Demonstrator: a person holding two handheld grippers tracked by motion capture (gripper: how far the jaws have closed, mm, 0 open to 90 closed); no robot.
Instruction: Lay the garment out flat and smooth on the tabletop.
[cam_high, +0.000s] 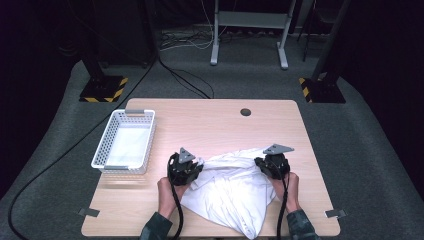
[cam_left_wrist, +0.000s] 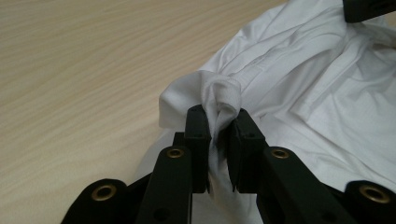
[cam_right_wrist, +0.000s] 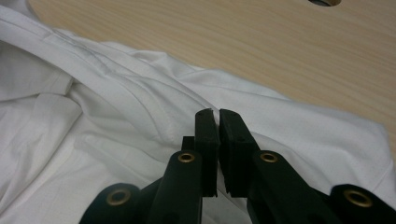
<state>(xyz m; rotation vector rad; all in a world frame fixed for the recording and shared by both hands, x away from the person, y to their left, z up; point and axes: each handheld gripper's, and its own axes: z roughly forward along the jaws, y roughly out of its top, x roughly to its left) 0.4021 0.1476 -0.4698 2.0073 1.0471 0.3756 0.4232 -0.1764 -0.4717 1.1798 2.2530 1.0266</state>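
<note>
One white basket (cam_high: 125, 141) stands on the wooden table (cam_high: 210, 120), well off to the left of the left gripper (cam_high: 185, 167) and a little ahead of it; a white lining shows inside it. One crumpled white garment (cam_high: 232, 187) lies on the table between the two grippers and spreads back toward the person.

In the left gripper view, the left gripper (cam_left_wrist: 219, 126) is clenched on a bunched fold of the white garment (cam_left_wrist: 299, 93): the cloth rises in a small knot above the jaw tips and runs down between them. Bare table (cam_left_wrist: 84, 70) lies to the left of the jaws, the rest of the cloth to their right.

One round hole (cam_high: 245, 112) sits in the table ahead of the right gripper (cam_high: 272, 165), slightly to its left.

In the right gripper view, the right gripper (cam_right_wrist: 218, 116) has its jaws pressed nearly together over the garment (cam_right_wrist: 116, 116). A thin gap shows at the tips, and I cannot tell whether any cloth is caught between them. Cloth lies to the left and below, table (cam_right_wrist: 280, 42) ahead and to the right.

Two forearms enter from the bottom of the high view, one hand behind each gripper.
</note>
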